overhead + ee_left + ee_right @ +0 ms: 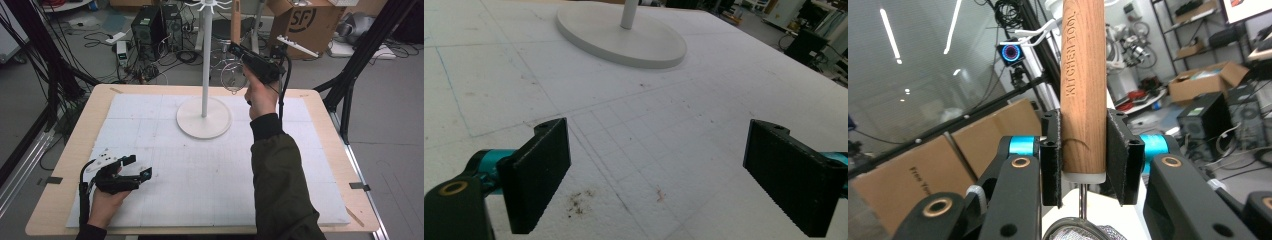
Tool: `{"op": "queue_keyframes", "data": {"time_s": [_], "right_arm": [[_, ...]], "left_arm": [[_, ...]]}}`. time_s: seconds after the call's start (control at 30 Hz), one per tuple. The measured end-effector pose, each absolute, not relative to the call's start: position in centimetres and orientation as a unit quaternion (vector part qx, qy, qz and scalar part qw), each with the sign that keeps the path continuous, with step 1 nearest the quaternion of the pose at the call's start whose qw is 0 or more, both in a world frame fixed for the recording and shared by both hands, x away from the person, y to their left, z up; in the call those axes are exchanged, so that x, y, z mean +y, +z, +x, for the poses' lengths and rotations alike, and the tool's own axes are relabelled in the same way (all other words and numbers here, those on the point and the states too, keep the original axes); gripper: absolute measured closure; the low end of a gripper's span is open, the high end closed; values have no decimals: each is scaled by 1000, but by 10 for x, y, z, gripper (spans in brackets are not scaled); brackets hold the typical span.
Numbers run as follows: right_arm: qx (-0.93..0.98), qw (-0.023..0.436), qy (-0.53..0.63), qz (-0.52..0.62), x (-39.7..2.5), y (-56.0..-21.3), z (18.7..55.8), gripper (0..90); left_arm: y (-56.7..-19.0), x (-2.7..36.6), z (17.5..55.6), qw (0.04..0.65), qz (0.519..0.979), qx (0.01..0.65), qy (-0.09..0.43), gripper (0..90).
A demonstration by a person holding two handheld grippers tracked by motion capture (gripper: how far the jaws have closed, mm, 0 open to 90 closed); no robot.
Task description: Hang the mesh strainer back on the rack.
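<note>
One white stand [204, 117] occupies the foam-covered table [165, 210].

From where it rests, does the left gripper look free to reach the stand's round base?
Probably yes: the left gripper is open and empty, and only bare white foam board lies between it and the round base.

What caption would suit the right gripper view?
Right claw clamped on a wooden handle stamped "KITCHEN TOOL", held upright near a white hook.
</note>
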State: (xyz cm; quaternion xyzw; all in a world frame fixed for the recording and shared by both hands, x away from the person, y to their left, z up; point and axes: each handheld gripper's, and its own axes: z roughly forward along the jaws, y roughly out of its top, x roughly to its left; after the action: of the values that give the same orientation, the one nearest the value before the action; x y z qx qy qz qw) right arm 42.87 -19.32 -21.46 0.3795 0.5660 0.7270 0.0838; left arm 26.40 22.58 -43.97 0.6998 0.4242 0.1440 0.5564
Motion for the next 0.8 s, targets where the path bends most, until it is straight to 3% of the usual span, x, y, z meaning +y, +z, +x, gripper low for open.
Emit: {"op": "queue_keyframes", "data": {"time_s": [0.8], "right_arm": [[585,74,727,351,-173,-212,427,711]], "left_arm": [[-440,226,264,556,700,425,143,123]]}}
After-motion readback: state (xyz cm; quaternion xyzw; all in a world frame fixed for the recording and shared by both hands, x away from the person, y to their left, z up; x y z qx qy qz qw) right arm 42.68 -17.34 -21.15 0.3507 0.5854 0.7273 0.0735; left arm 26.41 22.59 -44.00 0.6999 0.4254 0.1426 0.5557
